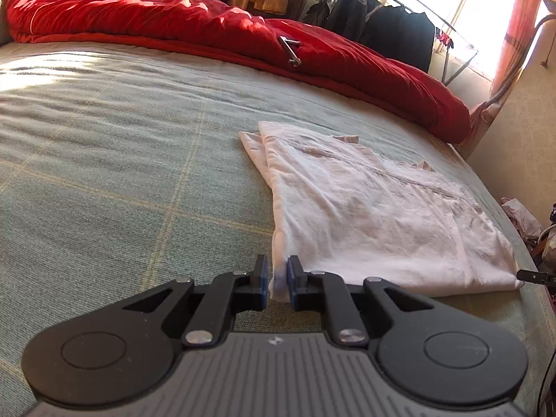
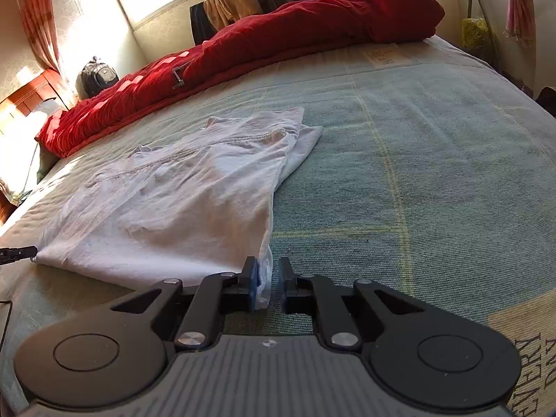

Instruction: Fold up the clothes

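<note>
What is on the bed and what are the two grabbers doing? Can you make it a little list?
surface: bed with green checked cover
garment: white shirt, partly folded, lying flat
behind it: red quilt, bunched up
left gripper: fingers pinch one near corner of the shirt
right gripper: shirt's other near corner between its fingers
background: clothes hanging by the window

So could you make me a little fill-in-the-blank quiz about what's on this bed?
1. The pale shirt lies on a ____ bedspread.
2. The bunched-up quilt at the far side of the bed is ____.
3. Each pair of tongs, left and right, pinches a near ____ of the shirt.

Missing words: green; red; corner
</note>
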`<state>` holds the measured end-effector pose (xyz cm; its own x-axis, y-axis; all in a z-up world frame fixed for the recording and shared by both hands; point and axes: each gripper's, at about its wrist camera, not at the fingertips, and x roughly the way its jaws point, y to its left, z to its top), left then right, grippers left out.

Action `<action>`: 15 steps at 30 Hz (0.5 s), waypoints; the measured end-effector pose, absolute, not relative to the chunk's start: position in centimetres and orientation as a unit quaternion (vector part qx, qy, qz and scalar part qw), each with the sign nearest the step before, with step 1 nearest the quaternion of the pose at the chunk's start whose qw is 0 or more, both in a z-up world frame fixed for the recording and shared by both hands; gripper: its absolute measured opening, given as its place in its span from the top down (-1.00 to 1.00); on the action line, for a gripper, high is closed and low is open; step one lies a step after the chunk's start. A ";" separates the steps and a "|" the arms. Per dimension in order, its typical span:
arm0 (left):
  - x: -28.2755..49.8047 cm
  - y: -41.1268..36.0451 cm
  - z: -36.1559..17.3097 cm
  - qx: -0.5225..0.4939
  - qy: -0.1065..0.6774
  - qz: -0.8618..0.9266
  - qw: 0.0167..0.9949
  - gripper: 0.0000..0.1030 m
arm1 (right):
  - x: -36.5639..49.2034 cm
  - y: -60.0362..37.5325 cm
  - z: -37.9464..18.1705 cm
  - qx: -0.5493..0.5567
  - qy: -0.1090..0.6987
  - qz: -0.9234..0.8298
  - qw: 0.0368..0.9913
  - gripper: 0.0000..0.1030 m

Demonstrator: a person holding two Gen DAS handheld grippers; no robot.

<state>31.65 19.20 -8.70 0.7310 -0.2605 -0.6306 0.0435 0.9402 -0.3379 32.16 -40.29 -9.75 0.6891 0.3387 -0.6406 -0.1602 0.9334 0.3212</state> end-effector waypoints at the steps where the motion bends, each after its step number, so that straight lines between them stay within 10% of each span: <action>1: 31.5 19.3 -8.0 -0.142 0.347 -0.074 0.924 0.79 | 32.0 -40.4 -9.1 0.114 0.360 0.131 0.917 0.66; 15: 40.1 6.2 -8.1 0.020 0.323 -0.217 0.921 0.61 | 41.2 -31.9 -8.8 0.023 0.343 0.178 0.922 0.46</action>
